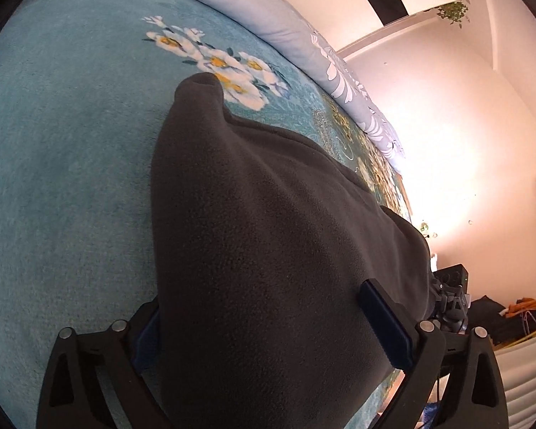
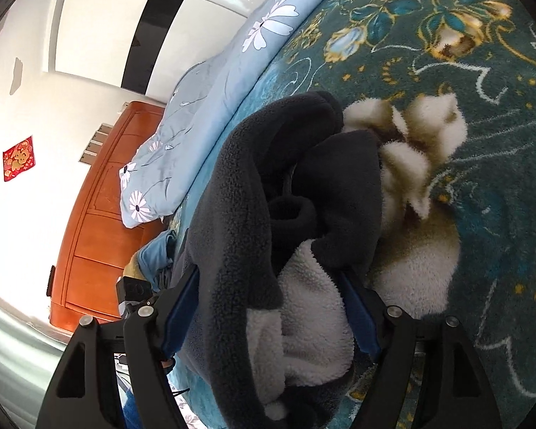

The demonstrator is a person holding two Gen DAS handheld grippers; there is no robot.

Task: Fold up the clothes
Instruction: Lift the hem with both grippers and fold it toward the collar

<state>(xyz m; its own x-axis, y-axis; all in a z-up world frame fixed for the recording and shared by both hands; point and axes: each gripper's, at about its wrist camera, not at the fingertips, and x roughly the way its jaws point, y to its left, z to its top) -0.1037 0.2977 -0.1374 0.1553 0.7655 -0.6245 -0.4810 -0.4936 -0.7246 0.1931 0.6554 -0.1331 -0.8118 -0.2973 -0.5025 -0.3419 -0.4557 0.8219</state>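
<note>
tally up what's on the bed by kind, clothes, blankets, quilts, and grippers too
Fleece garment, dark grey with white lining: 1
Teal floral blanket: 1
Light blue flowered quilt: 1
Grippers: 2, left gripper and right gripper
Total: 5

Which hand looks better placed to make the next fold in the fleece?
Probably the left. The left gripper straddles a smooth, flat stretch of the dark fleece, jaws wide. The right gripper sits over a bunched, turned-out end showing white lining, which likely needs straightening first.
</note>
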